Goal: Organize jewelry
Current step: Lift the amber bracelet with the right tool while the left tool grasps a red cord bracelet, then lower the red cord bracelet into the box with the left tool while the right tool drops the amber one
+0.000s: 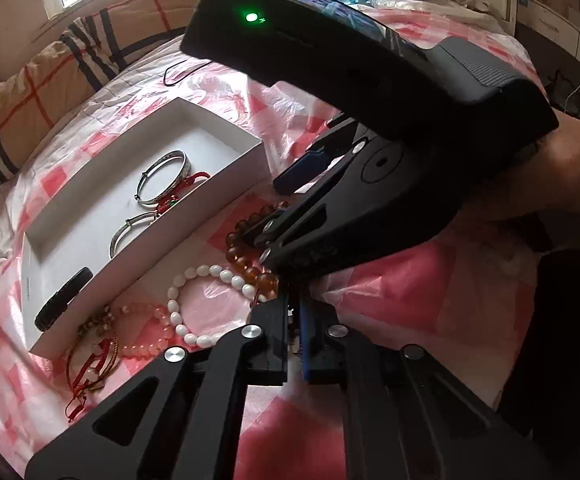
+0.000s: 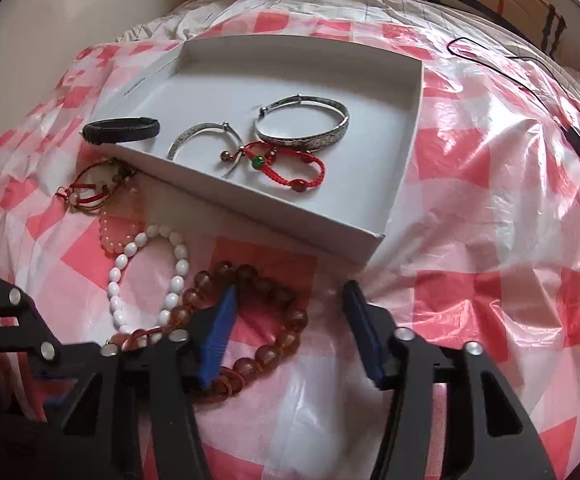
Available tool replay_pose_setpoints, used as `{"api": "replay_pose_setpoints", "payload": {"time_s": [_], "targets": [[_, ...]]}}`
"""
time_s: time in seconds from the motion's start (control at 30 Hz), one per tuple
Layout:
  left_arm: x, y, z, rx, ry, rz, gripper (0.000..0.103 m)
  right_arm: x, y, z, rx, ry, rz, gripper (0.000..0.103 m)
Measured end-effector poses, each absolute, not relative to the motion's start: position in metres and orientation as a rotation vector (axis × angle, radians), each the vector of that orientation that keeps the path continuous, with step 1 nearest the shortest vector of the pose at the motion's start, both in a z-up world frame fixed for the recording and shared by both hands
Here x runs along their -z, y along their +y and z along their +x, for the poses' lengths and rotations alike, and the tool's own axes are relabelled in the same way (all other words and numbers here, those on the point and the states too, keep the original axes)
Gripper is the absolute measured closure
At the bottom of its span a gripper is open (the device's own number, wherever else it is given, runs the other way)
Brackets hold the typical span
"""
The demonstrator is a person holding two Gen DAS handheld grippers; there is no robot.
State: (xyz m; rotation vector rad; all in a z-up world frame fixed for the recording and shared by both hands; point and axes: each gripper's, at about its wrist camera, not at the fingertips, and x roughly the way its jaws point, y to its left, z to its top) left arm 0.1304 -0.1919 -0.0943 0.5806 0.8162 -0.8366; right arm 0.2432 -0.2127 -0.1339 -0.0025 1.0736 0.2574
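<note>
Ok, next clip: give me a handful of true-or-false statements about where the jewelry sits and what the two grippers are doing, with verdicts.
1. The shallow white cardboard box holds two silver metal bangles. True.
2. The white oval-bead bracelet lies inside the box. False: it lies on the pink checked plastic sheet outside it.
3. The right gripper has its jaws apart around part of the amber round-bead bracelet. True.
4. The left gripper is wide open. False: its jaws are shut.
5. The red braided cord bracelet with a green bead lies in the box. True.
6. The black band bracelet lies on the sheet. False: it rests on the box's rim.
</note>
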Motion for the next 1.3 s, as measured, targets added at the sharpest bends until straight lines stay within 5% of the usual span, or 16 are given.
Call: {"api": "replay_pose_setpoints", "payload": {"time_s": [0.03, 0.07, 0.47, 1.3], "targets": [[0.090, -0.185, 0.132, 0.847, 0.829, 0.557, 0.099, 0.134, -0.212, 0.250, -0.276, 1.084, 0.019, 0.086], [0.085, -0.178, 0.132, 0.860, 0.833, 0.533, 0.099, 0.134, -0.216, 0.254, -0.292, 1.092, 0.057, 0.090], [0.015, -0.069, 0.148, 0.926, 0.743, 0.115, 0.099, 0.129, -0.307, 0.197, -0.454, 0.915, 0.751, 0.090], [0.014, -0.052, 0.214, 0.690, 0.738, -0.080, 0.099, 0.093, -0.315, 0.217, -0.726, 0.551, 0.990, 0.090]]}}
